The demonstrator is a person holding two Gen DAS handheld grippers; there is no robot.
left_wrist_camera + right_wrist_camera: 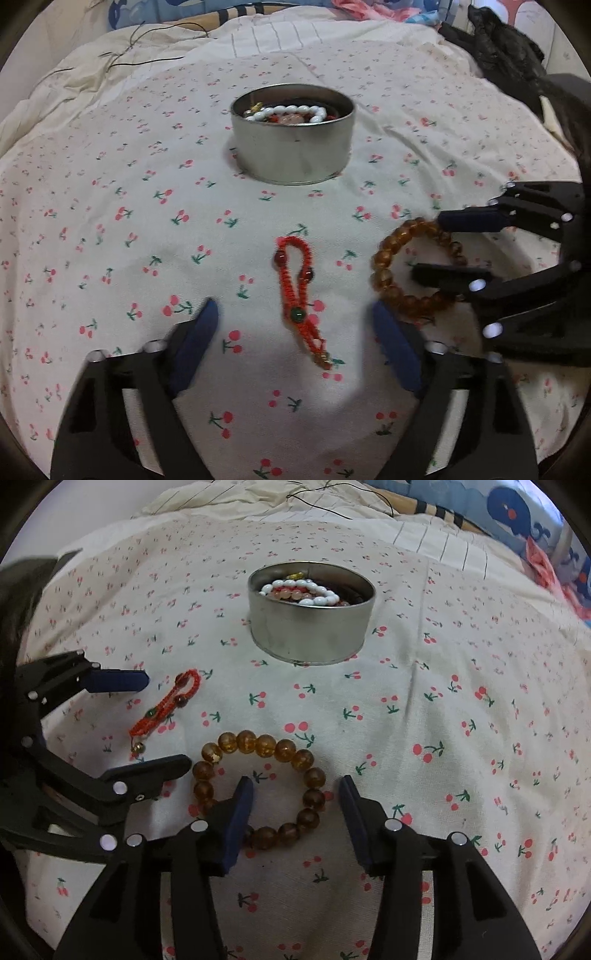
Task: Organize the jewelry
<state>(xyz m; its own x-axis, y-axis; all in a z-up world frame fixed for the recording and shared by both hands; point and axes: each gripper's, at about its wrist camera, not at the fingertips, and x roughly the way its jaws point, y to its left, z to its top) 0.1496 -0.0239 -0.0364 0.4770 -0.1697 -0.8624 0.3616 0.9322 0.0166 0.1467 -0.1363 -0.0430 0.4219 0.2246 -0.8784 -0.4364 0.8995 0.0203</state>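
With both grippers spread apart, the right gripper [295, 786] straddles one side of the amber bead bracelet [258, 790] lying on the bed sheet [443, 701] before the metal tin [310, 627]; the rigid, smooth beads probably slip, so clamp across the strand.

A cream bedsheet [110, 229] printed with small red cherries covers the bed, a thin black cord [147, 44] trails over the rumpled bedding behind it, and a dark garment [506, 48] lies heaped at the far corner.
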